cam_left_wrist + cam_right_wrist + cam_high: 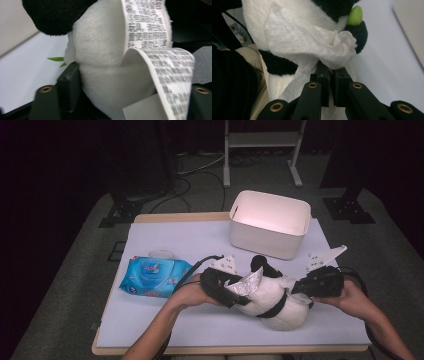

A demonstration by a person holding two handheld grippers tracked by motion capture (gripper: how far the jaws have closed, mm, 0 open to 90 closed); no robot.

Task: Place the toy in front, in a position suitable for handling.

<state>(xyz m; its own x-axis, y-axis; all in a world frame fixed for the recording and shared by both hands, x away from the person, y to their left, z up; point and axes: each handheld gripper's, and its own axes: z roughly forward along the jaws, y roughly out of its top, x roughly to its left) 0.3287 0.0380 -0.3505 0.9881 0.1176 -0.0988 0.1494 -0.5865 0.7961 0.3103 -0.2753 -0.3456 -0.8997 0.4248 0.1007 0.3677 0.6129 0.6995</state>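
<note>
A black-and-white panda plush (274,306) lies on its side near the table's front edge, between both hands. My left gripper (234,295) grips it from the left; in the left gripper view the jaws (132,85) press into the white plush body (100,50), beside a printed paper label (160,65). My right gripper (301,292) comes in from the right. Its jaws (331,75) are shut on a crumpled white wipe (312,42), which lies against the panda's fur (262,15). A green plush piece (355,15) sits by a black paw.
A blue pack of wet wipes (152,277) lies on the white-covered table (200,237) at the left, a small pale disc (161,254) behind it. A white bin (265,242) stands at the back right. Both cables trail toward the front edge.
</note>
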